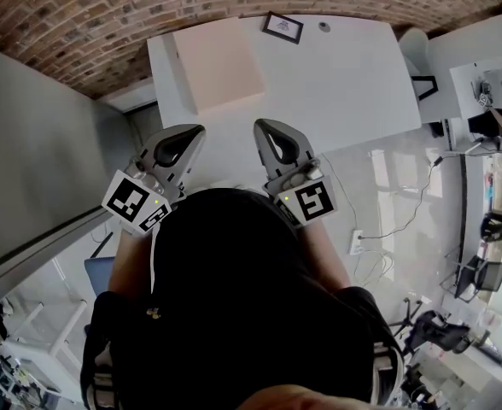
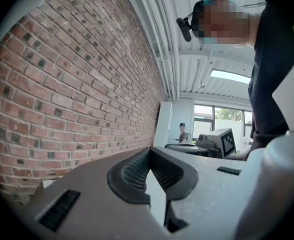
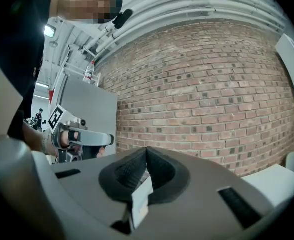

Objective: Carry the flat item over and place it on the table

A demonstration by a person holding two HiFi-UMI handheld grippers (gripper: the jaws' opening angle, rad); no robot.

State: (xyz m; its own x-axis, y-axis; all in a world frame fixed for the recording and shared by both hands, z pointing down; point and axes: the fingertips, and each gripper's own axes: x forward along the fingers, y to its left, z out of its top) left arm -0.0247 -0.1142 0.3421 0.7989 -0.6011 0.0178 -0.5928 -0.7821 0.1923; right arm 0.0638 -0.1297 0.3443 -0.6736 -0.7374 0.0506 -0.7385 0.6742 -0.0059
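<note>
- The left gripper (image 2: pixel 150 150) is held level. Its jaws are closed on the thin edge of the white flat item (image 2: pixel 157 200), which stands upright between the ribbed pads.
- In the head view the flat item cannot be traced between the two grippers, as the person's head (image 1: pixel 225 272) covers most of that space. Its full outline is therefore not established.
- The right gripper (image 3: pixel 147 150) is likewise held level. Its jaws are clamped on another stretch of the same pale edge, so the item is judged to be carried by both grippers at once.
- The white table (image 1: pixel 345 84) lies directly ahead of both grippers, against the brick wall (image 1: pixel 63 7).
- A peach-coloured board (image 1: pixel 217 62) lies flat on the table's left part, and a small black-framed card (image 1: pixel 283 27) lies near its far edge. The centre and right of the top are bare.
- Step in hand: this is judged to be the carry. The item is off the table and gripped at both sides, and the placing is not yet done.
- Next move: the item is to be brought over the bare part of the top, to the right of the peach-coloured board. It is then to be laid flat and lowered evenly at both ends. The jaws are to be opened only once it is supported, so that neither side drops first.
</note>
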